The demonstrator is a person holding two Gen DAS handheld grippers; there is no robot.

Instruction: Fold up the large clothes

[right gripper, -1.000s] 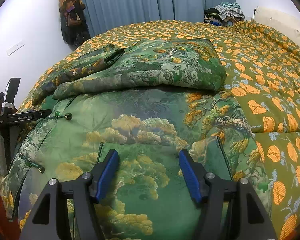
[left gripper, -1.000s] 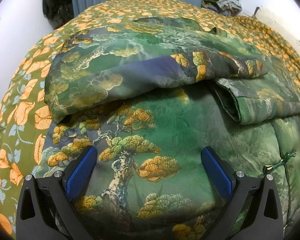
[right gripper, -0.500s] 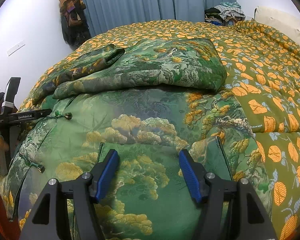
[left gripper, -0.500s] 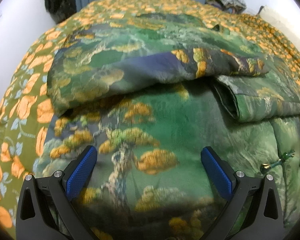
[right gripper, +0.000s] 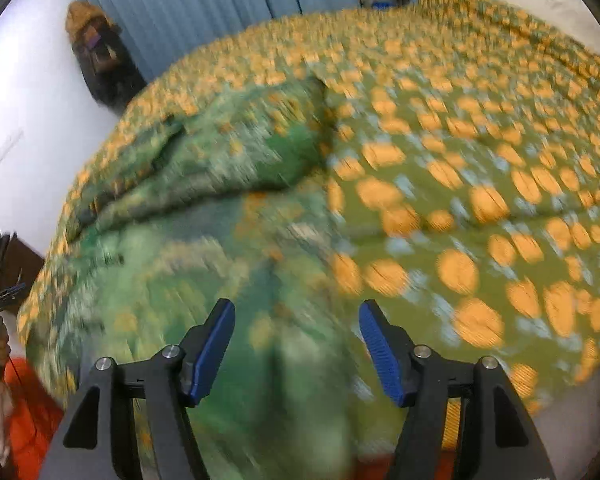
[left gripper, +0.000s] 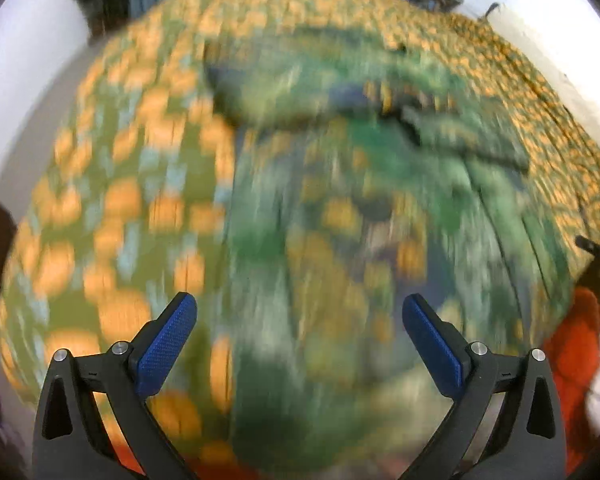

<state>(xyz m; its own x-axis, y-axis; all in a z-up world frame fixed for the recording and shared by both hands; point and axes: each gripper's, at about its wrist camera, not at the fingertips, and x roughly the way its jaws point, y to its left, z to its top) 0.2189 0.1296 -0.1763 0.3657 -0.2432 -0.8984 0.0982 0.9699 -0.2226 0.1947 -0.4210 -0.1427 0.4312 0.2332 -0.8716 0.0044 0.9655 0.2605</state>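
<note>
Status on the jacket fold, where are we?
Partly done. The top of the green patterned jacket is already folded down over the body on the orange-leaf bedspread. Nothing is in hand: left tool and right tool are both open and empty above the lower half, frames motion-blurred. Left: the unfolded lower half still needs folding up, then tidying.

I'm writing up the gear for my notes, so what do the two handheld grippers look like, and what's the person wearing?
Both the left gripper and right gripper have black angular frames with silver screws and two fingers faced with ribbed blue pads. No cables or markings can be made out. The person wears something orange; blur hides its detail.
</note>
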